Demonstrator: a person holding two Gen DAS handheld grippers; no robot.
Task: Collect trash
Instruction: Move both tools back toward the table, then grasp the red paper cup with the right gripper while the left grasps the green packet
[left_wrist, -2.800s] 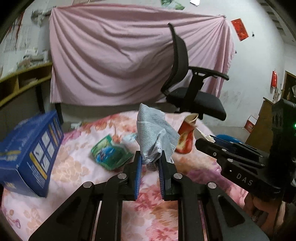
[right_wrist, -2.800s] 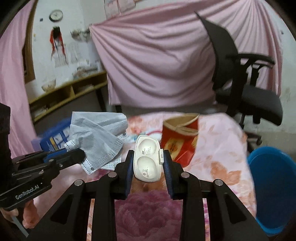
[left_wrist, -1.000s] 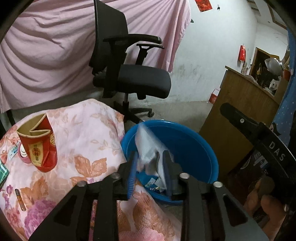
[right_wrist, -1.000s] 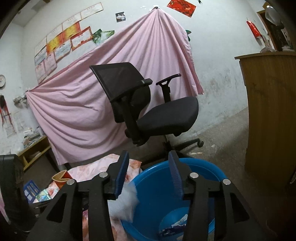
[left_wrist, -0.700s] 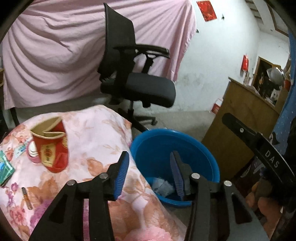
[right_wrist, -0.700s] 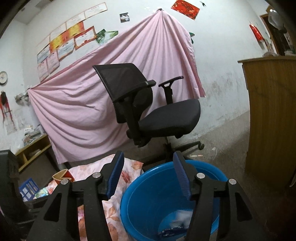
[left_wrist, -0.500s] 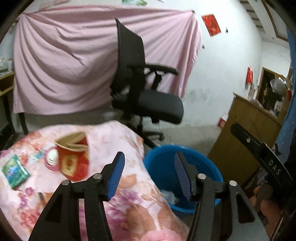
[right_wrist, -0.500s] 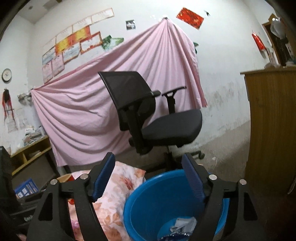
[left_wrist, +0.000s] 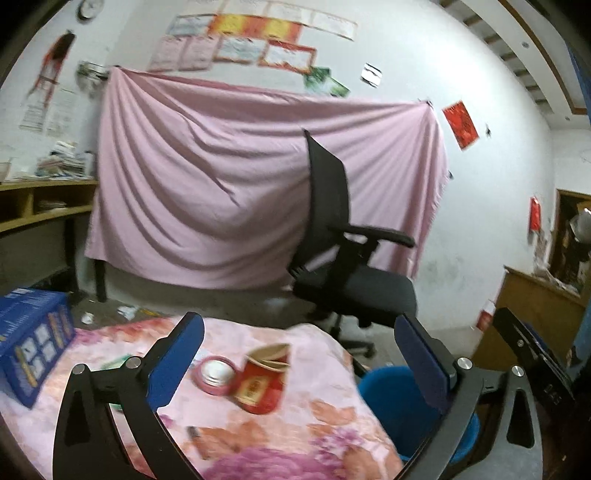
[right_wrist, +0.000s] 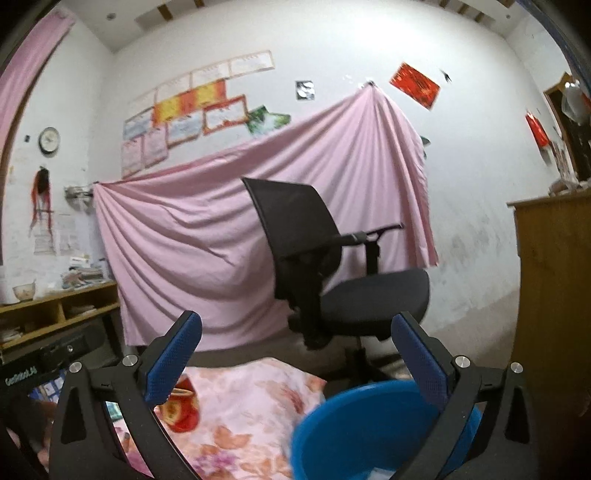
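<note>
My left gripper (left_wrist: 300, 354) is wide open and empty, raised above the flowered tablecloth (left_wrist: 332, 406). Between its fingers lie a red paper cup (left_wrist: 260, 384) on its side and a pink round lid (left_wrist: 216, 373). A small dark stick (left_wrist: 197, 446) lies nearer on the cloth. The blue basin (left_wrist: 384, 398) stands off the table's right edge. My right gripper (right_wrist: 295, 356) is wide open and empty above the basin (right_wrist: 354, 424), where a bit of white trash (right_wrist: 380, 472) shows at the bottom. The red cup shows at the lower left of the right wrist view (right_wrist: 181, 410).
A blue carton (left_wrist: 31, 339) stands on the table at the left. A black office chair (left_wrist: 347, 254) stands behind the table before a pink sheet (left_wrist: 221, 192). A wooden cabinet (right_wrist: 550, 295) is at the right, wooden shelves (left_wrist: 37, 214) at the left.
Both grippers let go of their trash over the blue basin, opened wide and lifted up and back. The left view has swung left toward the table.
</note>
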